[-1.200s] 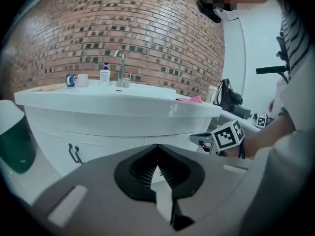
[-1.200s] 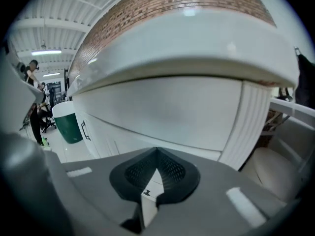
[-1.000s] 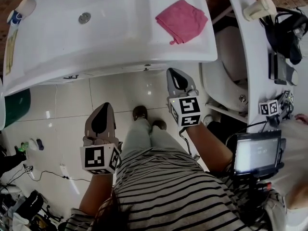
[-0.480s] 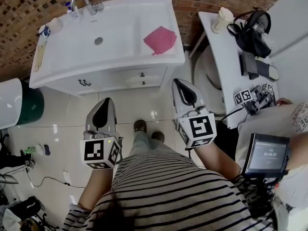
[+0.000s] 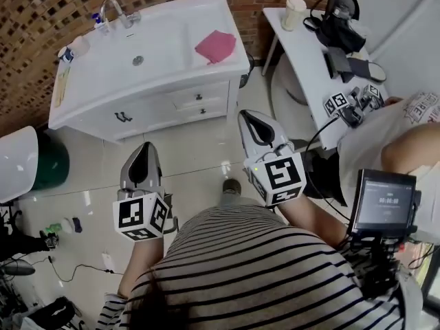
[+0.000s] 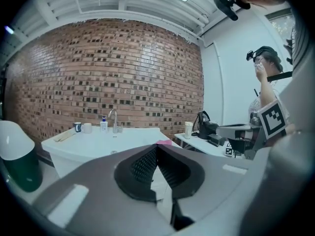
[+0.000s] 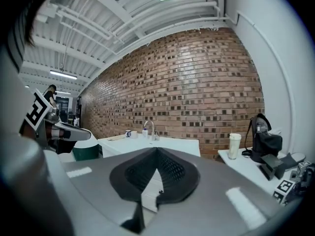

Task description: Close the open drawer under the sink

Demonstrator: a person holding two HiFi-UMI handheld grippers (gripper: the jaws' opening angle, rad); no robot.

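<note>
The white sink cabinet (image 5: pixel 148 112) stands against the brick wall, and its basin top (image 5: pixel 155 53) carries a pink cloth (image 5: pixel 215 47). Two small drawer fronts with dark knobs (image 5: pixel 199 97) sit under the basin at the right and look level with the cabinet face. My left gripper (image 5: pixel 143 145) is held over the floor tiles, well short of the cabinet, its jaws shut and empty. My right gripper (image 5: pixel 246 113) hovers near the cabinet's right corner, also shut on nothing. Seen from the left gripper (image 6: pixel 156 146), the sink (image 6: pixel 98 141) lies ahead. The right gripper (image 7: pixel 157 150) faces the sink (image 7: pixel 147 144) too.
A white side table (image 5: pixel 302 53) on the right holds a paper cup (image 5: pixel 294 9) and a black bag (image 5: pixel 340 9). A green bin with a white lid (image 5: pixel 41 163) stands at the left. A person with a screen (image 5: pixel 385 201) is close at the right. Cables lie on the floor (image 5: pixel 62 263).
The sink cabinet has drawn away toward the top of the head view as I backed off. Both grippers stay shut, now farther from the drawers.
</note>
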